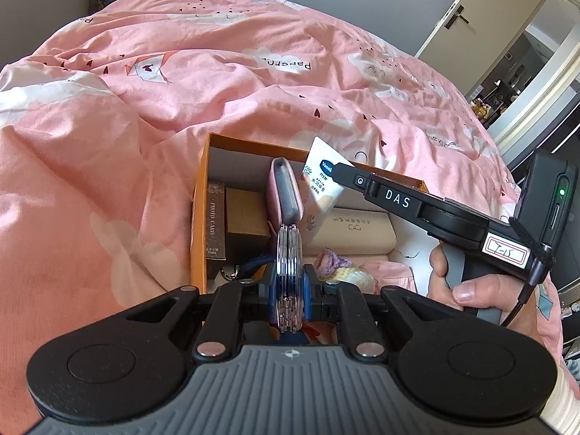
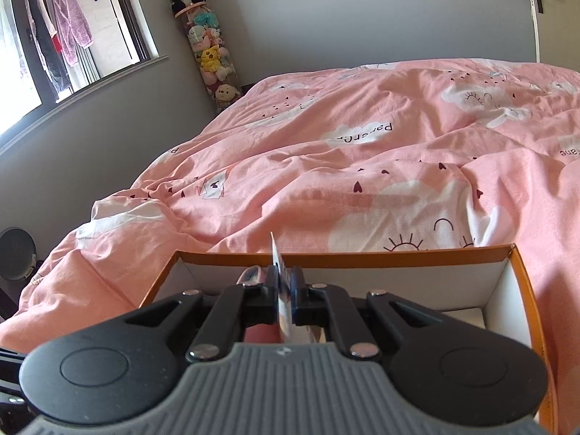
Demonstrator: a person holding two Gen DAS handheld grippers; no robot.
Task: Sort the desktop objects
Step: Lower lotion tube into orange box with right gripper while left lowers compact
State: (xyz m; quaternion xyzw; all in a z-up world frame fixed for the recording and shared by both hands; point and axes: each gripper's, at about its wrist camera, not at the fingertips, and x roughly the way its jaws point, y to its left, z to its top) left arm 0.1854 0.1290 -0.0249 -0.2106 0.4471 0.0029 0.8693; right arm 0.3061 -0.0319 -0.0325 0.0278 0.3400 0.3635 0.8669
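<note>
Our left gripper [image 1: 289, 253] has its fingers clamped on a stack of clear discs [image 1: 288, 275] above the orange box [image 1: 198, 217]. Right gripper [image 2: 286, 286] fingers pinch a Vaseline tube [image 1: 320, 177] over the same box, by the pink case [image 1: 284, 190]. Pink duvet [image 1: 181, 72] beyond.

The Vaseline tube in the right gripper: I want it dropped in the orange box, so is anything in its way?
Nothing blocks the drop. The Vaseline tube already hangs over the orange box, but the upright pink case and beige case lie just below it.
</note>
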